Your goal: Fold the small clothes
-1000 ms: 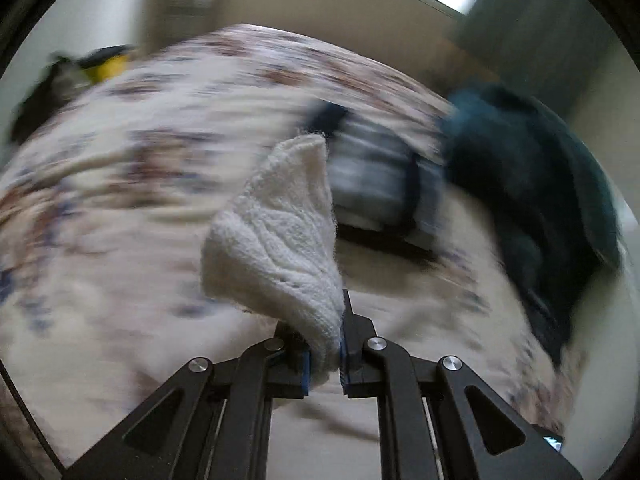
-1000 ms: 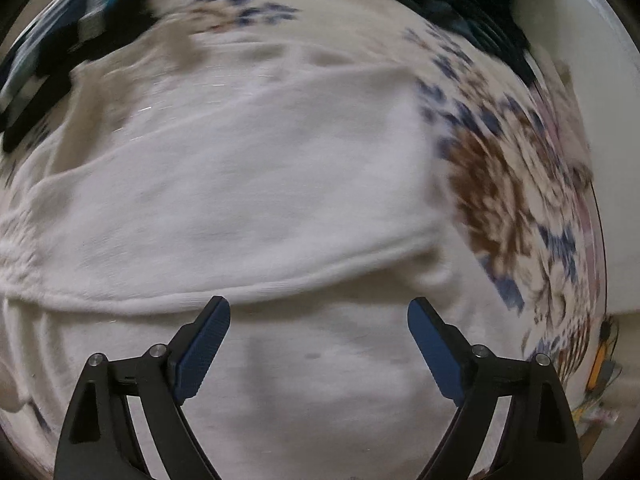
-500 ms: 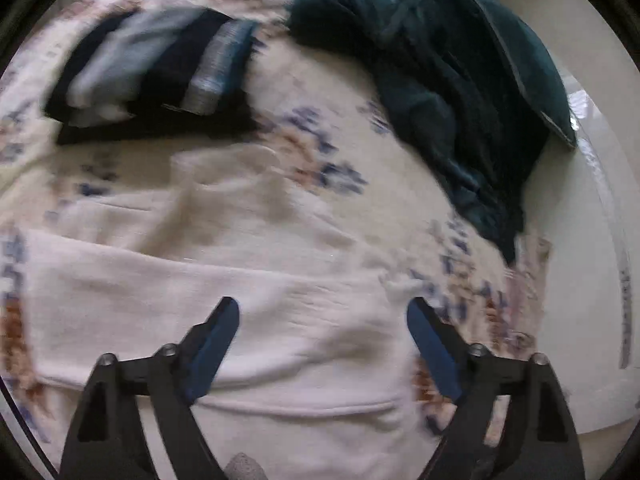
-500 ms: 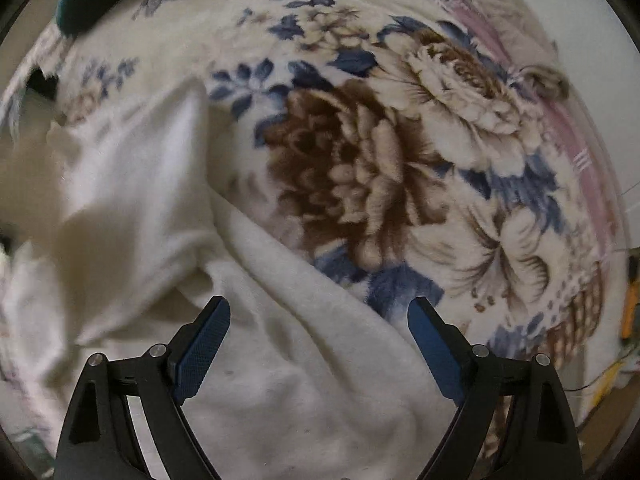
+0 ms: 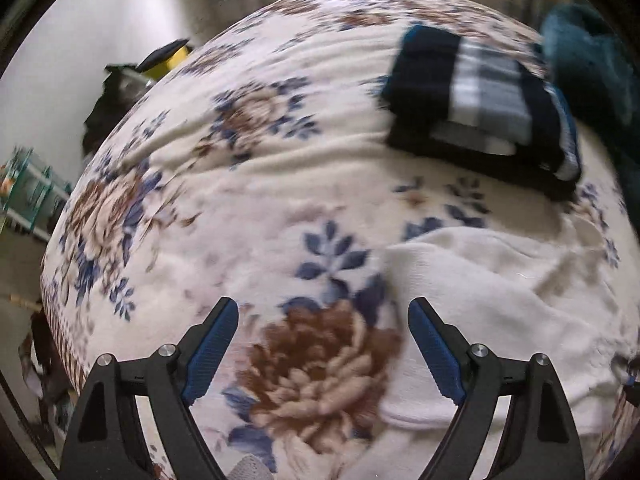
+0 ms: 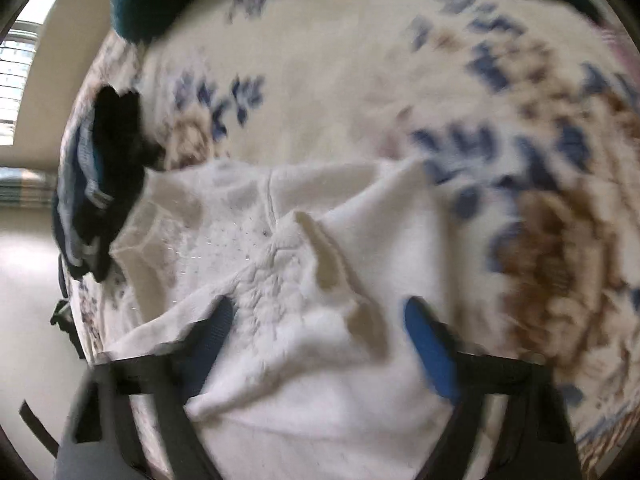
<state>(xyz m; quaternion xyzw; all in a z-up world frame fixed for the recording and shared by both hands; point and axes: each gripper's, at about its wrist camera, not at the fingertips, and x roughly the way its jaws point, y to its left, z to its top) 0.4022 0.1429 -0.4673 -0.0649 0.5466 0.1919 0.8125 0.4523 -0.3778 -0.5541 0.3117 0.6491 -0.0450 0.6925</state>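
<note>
A white knit garment (image 6: 304, 320) lies rumpled on the floral blanket (image 6: 360, 80). In the left wrist view it (image 5: 500, 312) lies at the lower right. My left gripper (image 5: 322, 344) is open and empty, over a brown flower of the blanket (image 5: 200, 208), just left of the garment's edge. My right gripper (image 6: 316, 340) is open, low over the garment, with a raised fold of the cloth between its fingers. I cannot tell whether they touch the cloth.
A folded dark blue and grey striped garment (image 5: 484, 104) lies at the far side of the bed, also at the left of the right wrist view (image 6: 100, 184). A teal blanket (image 5: 592, 64) is heaped behind it. The bed edge and floor are at the left (image 5: 24, 240).
A second ago my left gripper held a white cloth corner; it let go and now stands open, swung left over the blanket. My right gripper moved back over the white garment, still open.
</note>
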